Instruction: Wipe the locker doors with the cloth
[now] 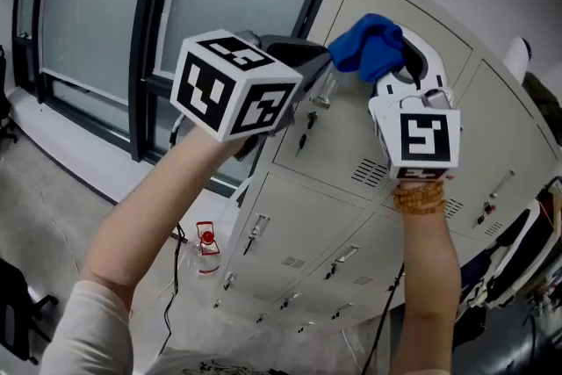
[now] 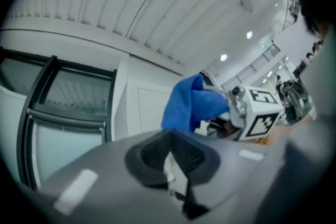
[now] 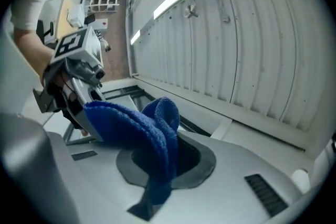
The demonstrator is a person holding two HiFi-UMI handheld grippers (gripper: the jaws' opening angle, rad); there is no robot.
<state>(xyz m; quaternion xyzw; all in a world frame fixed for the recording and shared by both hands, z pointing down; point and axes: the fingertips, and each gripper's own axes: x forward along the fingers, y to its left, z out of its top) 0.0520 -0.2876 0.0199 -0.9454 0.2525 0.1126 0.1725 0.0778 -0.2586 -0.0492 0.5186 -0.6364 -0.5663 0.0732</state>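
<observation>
The right hand-held gripper [image 1: 401, 59] is raised in front of the bank of pale locker doors [image 1: 327, 215], and its jaws are clamped on a blue cloth [image 1: 367, 46]. In the right gripper view the cloth [image 3: 143, 131] bunches up out of that hand-held gripper [image 3: 168, 153], folds over to the left, and 1 loose end hangs down between the pads. From the head view the cloth sits over the upper door, just beside the tip of the left hand-held gripper [image 1: 314, 57]; whether the cloth touches the metal cannot be told. The left hand-held gripper [image 2: 170, 150] has its 2 dark pads drawn together at the tips with nothing held between them, and its view looks across at the cloth [image 2: 189, 105] and at the marker cube [image 2: 260, 113] of the right one. The left marker cube [image 1: 233, 83] is tilted, showing 3 faces, while the right marker cube [image 1: 426, 139] faces the head camera squarely. A band of beads [image 1: 419, 198] circles the right wrist. The lower doors carry small metal handles [image 1: 256, 231] and slotted vents [image 1: 369, 174]. Left of the lockers stands a dark-framed window [image 1: 97, 22], and a small red object [image 1: 205, 234] lies on the floor below.
</observation>
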